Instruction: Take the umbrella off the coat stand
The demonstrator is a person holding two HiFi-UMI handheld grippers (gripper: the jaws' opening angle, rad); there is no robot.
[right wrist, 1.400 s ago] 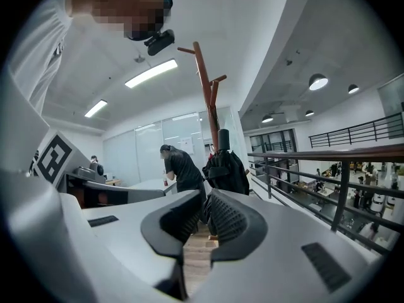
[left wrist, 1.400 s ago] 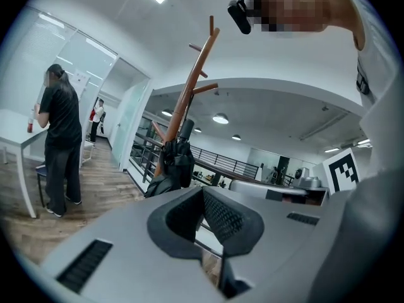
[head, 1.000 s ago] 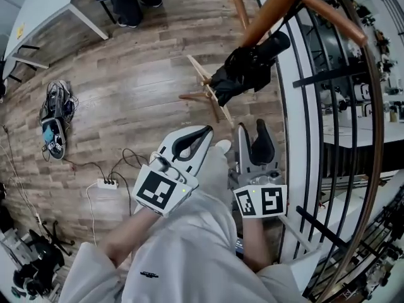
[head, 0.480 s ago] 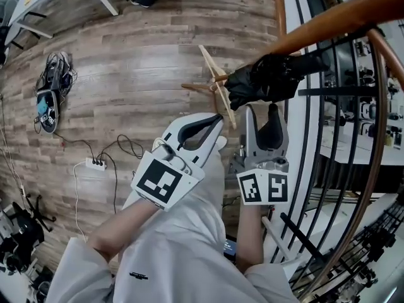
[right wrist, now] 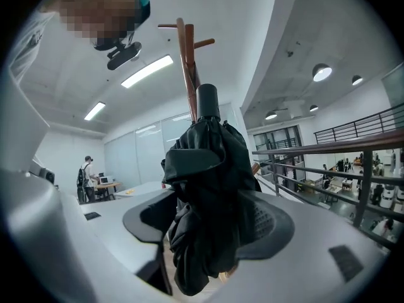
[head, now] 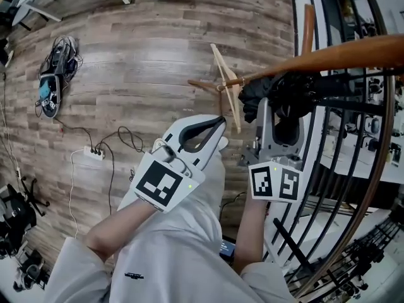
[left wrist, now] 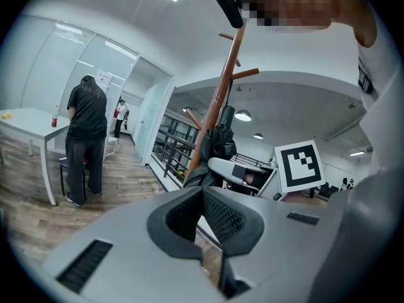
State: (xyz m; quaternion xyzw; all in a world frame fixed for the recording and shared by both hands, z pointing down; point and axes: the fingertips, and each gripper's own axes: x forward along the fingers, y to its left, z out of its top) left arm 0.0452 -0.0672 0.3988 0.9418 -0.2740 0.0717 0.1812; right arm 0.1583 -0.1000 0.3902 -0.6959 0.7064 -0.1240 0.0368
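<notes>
wood-plank floor (head: 145,55) – power strip (head: 95,151) lying on it; black railing (head: 353,188) beside coat stand (head: 328,54). umbrella (right wrist: 208,188) hangs on the stand, between right gripper (right wrist: 208,229) jaws – just opened wide, not clamping. left gripper (left wrist: 202,210) jaws clenched, empty. white desk (left wrist: 25,122) across the room.

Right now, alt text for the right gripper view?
A folded black umbrella, hanging on a brown wooden coat stand, fills the gap between the right tongs, whose jaws have just been opening and stand wide around it. A dark railing runs at right.
</notes>
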